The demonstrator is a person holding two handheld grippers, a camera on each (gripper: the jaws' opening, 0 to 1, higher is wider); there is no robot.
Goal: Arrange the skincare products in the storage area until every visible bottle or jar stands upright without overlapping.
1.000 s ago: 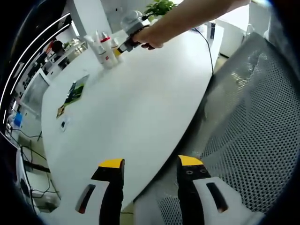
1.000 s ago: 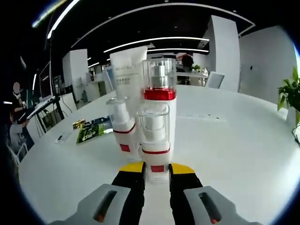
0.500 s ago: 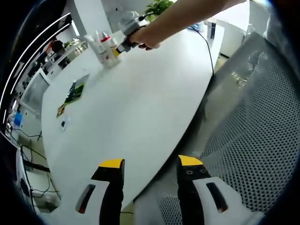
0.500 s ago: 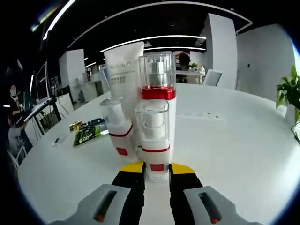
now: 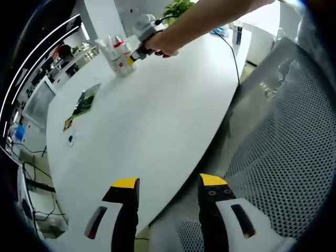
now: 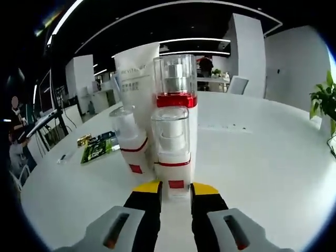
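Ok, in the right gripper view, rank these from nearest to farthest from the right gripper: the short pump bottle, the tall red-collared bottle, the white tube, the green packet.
1. Short pump bottle, between the right gripper's jaws.
2. Tall red-collared bottle, directly behind it.
3. White tube, behind and to the left, upright.
4. Green packet, far left, flat on the white table.

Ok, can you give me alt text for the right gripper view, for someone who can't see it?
The right claw closes on the base of a small clear-capped pump bottle standing upright on a white table. Close behind it stand a taller red-banded bottle, another small bottle and a white tube.
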